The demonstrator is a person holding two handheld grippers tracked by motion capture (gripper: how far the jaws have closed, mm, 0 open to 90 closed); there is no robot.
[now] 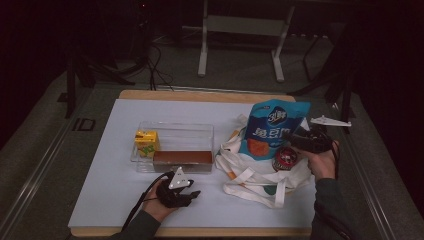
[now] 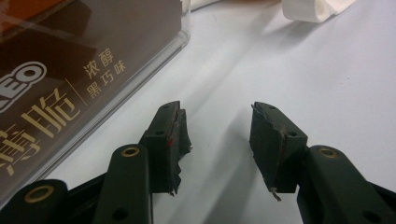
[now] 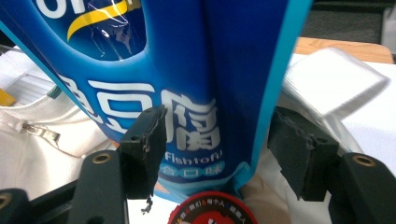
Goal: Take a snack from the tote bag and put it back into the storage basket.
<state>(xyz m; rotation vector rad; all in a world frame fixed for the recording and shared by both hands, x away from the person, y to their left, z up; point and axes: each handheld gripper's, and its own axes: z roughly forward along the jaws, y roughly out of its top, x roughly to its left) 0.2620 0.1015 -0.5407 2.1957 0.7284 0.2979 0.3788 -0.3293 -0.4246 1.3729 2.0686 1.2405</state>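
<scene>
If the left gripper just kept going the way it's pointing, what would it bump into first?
Probably the white bag. The left gripper is open over bare table, the brown box lying off to one side of its line. Depth is hard to judge.

The left gripper (image 1: 192,194) rests low at 7 o'clock, jaws apart. The right gripper (image 1: 295,138) is raised at 3 o'clock, jaws wide.

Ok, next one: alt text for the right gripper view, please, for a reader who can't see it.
A tall blue snack bag with white lettering stands between the open jaws of the right tool, with a gap on the right side. Below it sits a round red lid, and a white cloth tote bag lies behind on the left.
</scene>
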